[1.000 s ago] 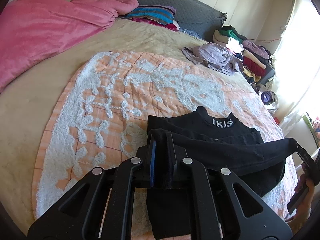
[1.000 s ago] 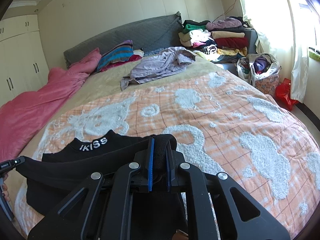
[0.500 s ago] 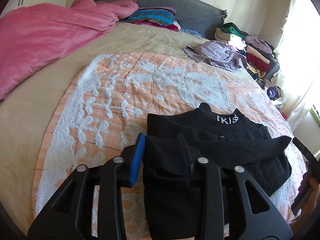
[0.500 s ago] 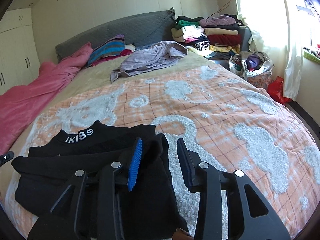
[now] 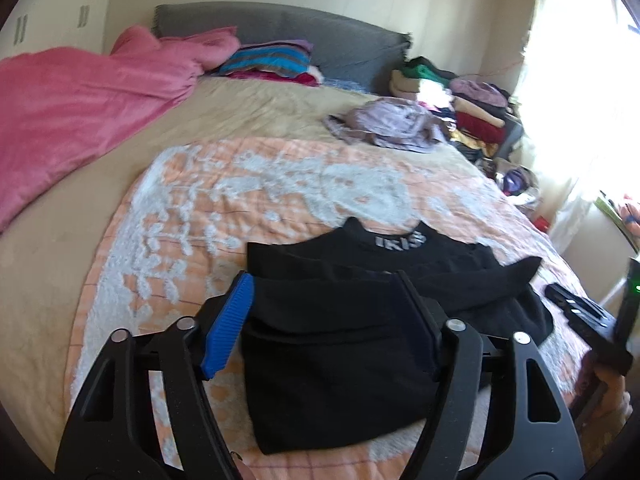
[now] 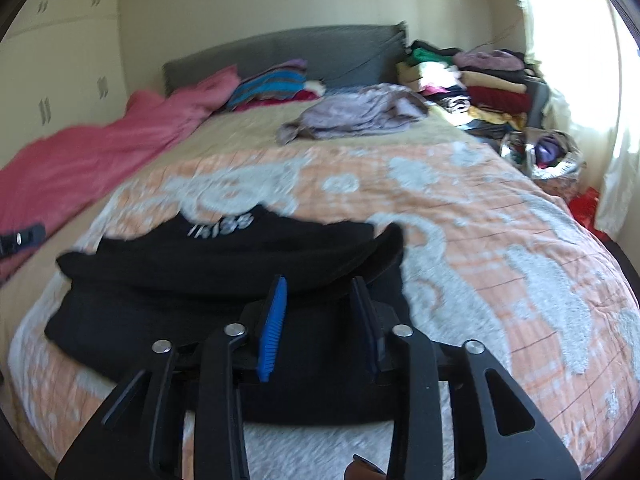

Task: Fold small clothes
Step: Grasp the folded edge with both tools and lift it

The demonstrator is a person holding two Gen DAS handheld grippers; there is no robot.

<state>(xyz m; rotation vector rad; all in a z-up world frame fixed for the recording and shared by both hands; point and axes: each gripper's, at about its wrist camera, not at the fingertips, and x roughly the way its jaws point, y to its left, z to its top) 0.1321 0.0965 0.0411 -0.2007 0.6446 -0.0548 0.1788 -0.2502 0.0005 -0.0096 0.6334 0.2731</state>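
Note:
A black top [image 5: 340, 360] with white lettering on its collar [image 5: 400, 240] lies folded on the orange-and-white quilt [image 5: 280, 192]. My left gripper [image 5: 322, 280] hovers over its near left part. The jaws are opening, and the cloth lies under them with neither pad pressing on it. In the right wrist view my right gripper [image 6: 319, 282] hangs over the right end of the black top [image 6: 200, 272]. Its jaws are closing, with a clear gap and no cloth pinched. One finger [image 5: 576, 308] of the right gripper shows at the left wrist view's right edge.
A pink blanket [image 5: 72, 112] covers the bed's left side. A crumpled lilac garment [image 5: 388, 124] lies further back, and striped pillows [image 5: 268, 60] rest against the grey headboard. Stacked clothes [image 6: 480, 76] and a full bag [image 6: 548, 156] stand beside the bed at the right.
Both grippers were shut on a stretched fold of the black top. They have let it go and opened, the fold now lies flat, and both have drawn back.

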